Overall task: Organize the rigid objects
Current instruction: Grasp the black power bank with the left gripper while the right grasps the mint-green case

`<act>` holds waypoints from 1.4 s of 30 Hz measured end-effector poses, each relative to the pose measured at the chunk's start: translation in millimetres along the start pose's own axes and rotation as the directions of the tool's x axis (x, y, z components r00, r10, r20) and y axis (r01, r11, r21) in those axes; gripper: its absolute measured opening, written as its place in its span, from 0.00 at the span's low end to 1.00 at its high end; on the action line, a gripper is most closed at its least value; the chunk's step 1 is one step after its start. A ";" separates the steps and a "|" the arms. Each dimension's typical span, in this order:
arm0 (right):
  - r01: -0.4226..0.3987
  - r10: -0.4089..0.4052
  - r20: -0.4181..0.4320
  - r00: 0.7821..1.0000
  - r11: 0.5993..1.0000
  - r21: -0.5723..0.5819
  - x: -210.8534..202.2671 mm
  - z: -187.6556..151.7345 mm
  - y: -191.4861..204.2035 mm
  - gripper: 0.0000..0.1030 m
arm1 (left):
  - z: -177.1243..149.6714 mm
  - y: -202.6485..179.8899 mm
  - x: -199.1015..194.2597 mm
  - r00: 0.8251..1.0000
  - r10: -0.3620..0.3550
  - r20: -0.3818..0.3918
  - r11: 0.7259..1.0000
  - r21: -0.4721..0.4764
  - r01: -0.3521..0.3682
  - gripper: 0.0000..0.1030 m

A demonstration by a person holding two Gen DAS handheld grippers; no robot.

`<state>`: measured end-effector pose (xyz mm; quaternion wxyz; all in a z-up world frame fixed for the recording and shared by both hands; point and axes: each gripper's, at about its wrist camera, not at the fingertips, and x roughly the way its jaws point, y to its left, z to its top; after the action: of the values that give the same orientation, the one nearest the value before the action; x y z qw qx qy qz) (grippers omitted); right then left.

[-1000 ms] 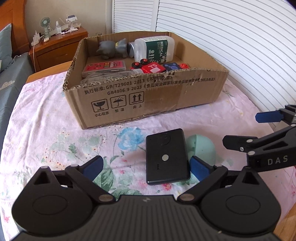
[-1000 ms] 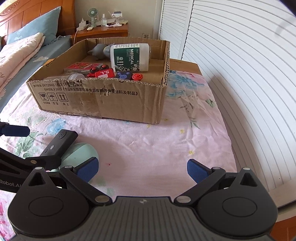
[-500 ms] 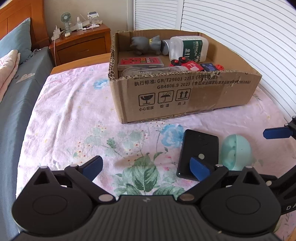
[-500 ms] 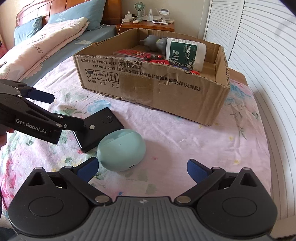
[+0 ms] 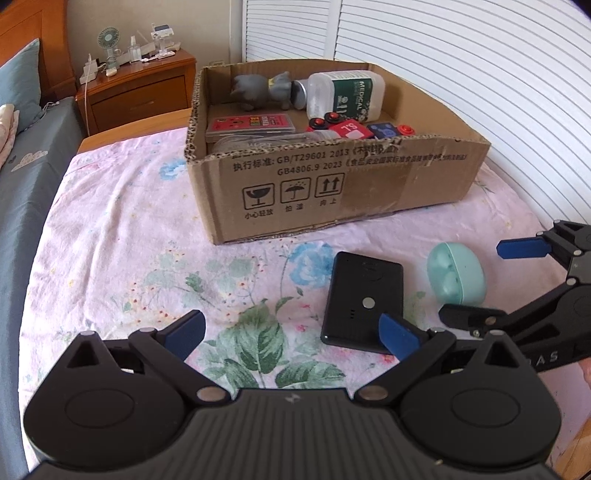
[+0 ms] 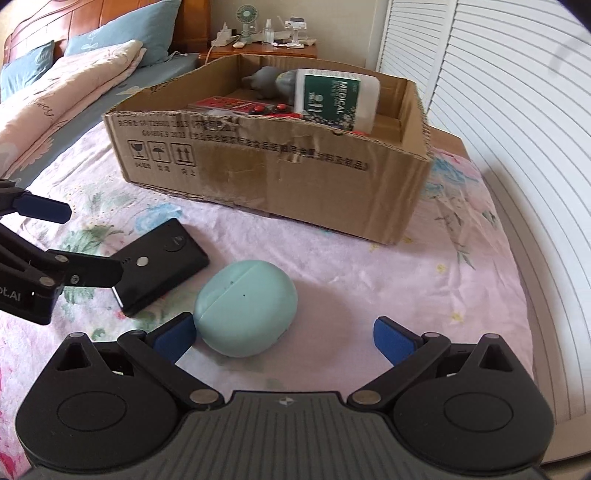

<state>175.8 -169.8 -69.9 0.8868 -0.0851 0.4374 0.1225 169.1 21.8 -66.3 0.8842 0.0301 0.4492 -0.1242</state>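
From my feeds I see a pink floral bedsheet (image 5: 110,229) spread over the bed, with a grey-blue cover (image 5: 22,192) along its left side and a blue pillow (image 6: 122,40) and a pink quilt (image 6: 55,92) up near the wooden headboard (image 6: 48,22). Beyond the bed stands a wooden nightstand (image 5: 144,96) carrying a small green desk fan (image 5: 109,40), a little clear bottle (image 5: 133,51) and a white power strip (image 5: 90,72) with a cord hanging down. White louvred closet doors (image 5: 461,74) fill the wall on the right.
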 end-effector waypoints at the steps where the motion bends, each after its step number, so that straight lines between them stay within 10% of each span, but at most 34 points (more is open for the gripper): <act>1: 0.007 -0.007 -0.003 1.000 1.000 0.024 -0.2 -1.7 -7.3 1.00 | 0.3 -2.7 1.1 1.000 -0.003 0.000 1.000 0.012 0.003 0.97; 7: 0.041 -0.041 0.001 0.999 0.995 0.087 -1.6 -9.7 -29.2 1.00 | 2.0 -21.8 6.9 0.999 -0.042 0.020 0.994 0.103 0.039 0.93; 20: 0.042 -0.044 0.018 0.999 0.996 0.083 -3.0 -12.3 -28.2 1.00 | 3.8 -36.4 13.4 0.995 -0.092 0.037 0.983 0.162 0.085 0.50; 33: -0.051 0.053 0.055 0.997 0.998 -0.027 2.1 -6.3 0.8 0.99 | 1.0 -7.0 10.4 0.999 -0.008 0.042 0.998 0.061 0.006 0.50; 42: -0.063 0.067 0.084 0.994 0.997 -0.048 5.6 8.9 6.8 0.73 | 0.3 -9.6 11.4 0.999 -0.017 0.047 0.997 0.078 0.014 0.56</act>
<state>183.8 -160.2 -69.2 0.8982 -0.0854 0.3987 0.1645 173.3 10.3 -74.7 0.8919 0.0580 0.4230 -0.1492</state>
